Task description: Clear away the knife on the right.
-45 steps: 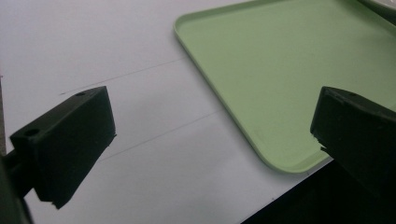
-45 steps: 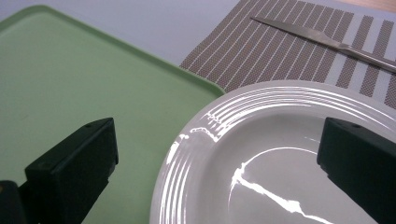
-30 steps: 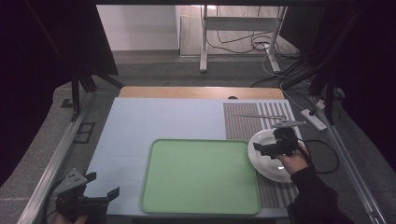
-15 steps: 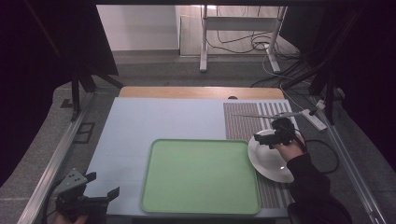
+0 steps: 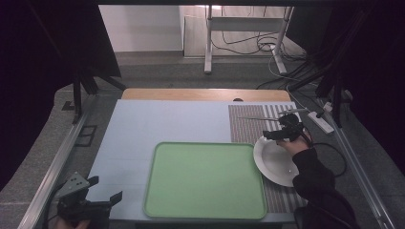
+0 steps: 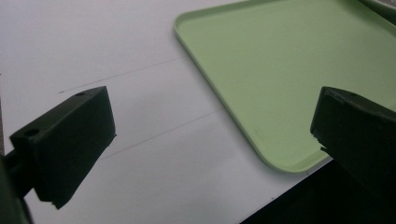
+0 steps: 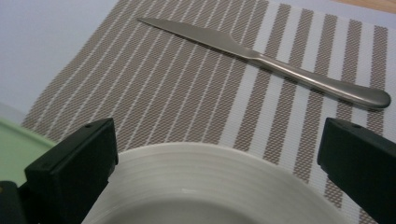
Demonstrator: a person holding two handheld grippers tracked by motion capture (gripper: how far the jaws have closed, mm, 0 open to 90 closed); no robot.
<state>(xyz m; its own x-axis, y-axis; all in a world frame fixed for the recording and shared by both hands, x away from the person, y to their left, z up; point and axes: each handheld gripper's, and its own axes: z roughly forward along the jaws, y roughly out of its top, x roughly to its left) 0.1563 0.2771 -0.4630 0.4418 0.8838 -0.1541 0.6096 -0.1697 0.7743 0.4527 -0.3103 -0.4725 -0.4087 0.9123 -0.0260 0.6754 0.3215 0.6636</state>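
Note:
A white plate (image 5: 276, 162) lies on a brown striped placemat (image 5: 248, 125) at the right, its left rim close to a green tray (image 5: 205, 179). A steel knife (image 5: 260, 118) rests on the mat beyond the plate. My right gripper (image 5: 273, 135) hovers open over the plate's far rim. In the right gripper view, the plate rim (image 7: 210, 186) sits low between the wide-apart jaws of that gripper (image 7: 219, 130), and the knife (image 7: 261, 58) lies farther off. My left gripper (image 5: 105, 188) is open near the table's front left corner, and nothing is between its jaws (image 6: 212, 100).
The pale blue table top (image 5: 162, 121) stretches left of and behind the tray. In the left gripper view the tray's corner (image 6: 289, 70) lies close to the table's front edge. A wooden strip (image 5: 205, 94) runs along the far edge. Cables (image 5: 329, 152) trail at the right.
My right gripper has moved from over the middle of the plate toward its far rim. The left gripper, the tray and the knife have stayed put.

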